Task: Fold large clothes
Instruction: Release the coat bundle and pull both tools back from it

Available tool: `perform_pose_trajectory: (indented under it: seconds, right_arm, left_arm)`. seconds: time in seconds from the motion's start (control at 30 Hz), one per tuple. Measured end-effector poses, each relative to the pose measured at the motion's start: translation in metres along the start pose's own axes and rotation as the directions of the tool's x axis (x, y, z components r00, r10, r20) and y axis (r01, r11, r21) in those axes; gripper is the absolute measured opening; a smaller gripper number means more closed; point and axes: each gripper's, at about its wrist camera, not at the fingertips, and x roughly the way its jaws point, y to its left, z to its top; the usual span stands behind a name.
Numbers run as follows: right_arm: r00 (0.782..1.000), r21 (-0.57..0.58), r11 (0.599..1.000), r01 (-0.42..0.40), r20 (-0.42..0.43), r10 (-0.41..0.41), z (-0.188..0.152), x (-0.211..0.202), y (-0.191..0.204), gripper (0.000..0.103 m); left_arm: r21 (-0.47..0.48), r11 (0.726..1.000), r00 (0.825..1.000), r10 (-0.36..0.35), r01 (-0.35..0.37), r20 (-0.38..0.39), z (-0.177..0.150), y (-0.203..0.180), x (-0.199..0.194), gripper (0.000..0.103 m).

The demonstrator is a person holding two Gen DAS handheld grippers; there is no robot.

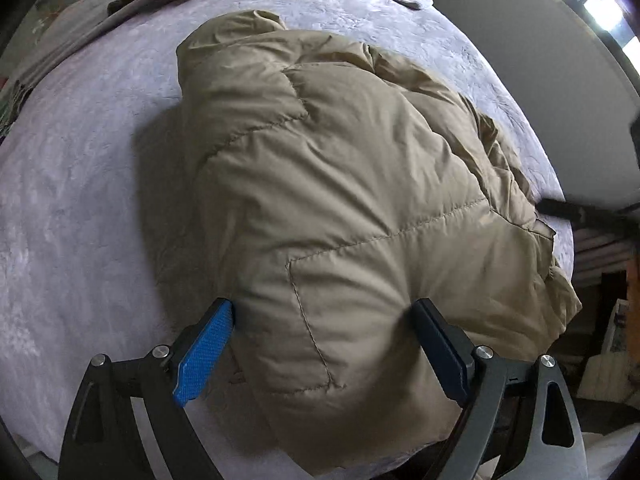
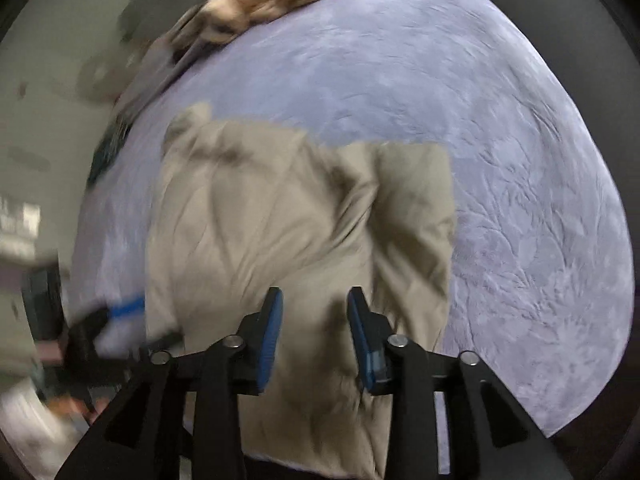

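Left wrist view: your left gripper [image 1: 324, 320] stands spread astride the lower-centre edge of the khaki quilted puffer jacket [image 1: 340, 168], long axis running toward upper frame on the lavender plush bedspread [image 1: 80, 184]; your right gripper [image 2: 315, 312], half spread and pinching nothing, hovers over its near end.

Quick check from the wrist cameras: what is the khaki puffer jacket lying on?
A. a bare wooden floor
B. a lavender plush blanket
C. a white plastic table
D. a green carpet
B: the khaki puffer jacket lies folded on a lavender plush blanket, which shows around it in both wrist views.
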Motion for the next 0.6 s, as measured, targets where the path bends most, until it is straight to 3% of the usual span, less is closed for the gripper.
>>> perform_pose_trajectory:
  seconds: [0.13,0.23,0.43,0.6]
  right_arm:
    - [0.989,-0.090,0.991,0.095,-0.107,-0.104,-0.027,0.029,0.010,0.044]
    - [0.987,-0.006,0.998,0.055,-0.151,-0.055,-0.033,0.034,-0.001,0.046]
    - [0.995,0.039,0.997,0.063,-0.078,-0.060,-0.029,0.007,-0.012,0.048]
    - [0.997,0.121,0.989,0.082,-0.002,-0.082,-0.029,-0.012,-0.012,0.054]
  left_arm:
    - [-0.042,0.999,1.000,0.022,-0.021,0.017,-0.005,0.002,-0.009,0.091]
    - [-0.045,0.997,0.996,0.061,-0.059,0.063,-0.009,0.007,-0.025,0.091]
    - [-0.086,0.991,0.986,0.114,-0.104,0.122,-0.014,0.026,-0.056,0.091]
    - [-0.110,0.989,0.985,0.116,-0.102,0.131,-0.022,0.041,-0.065,0.091]
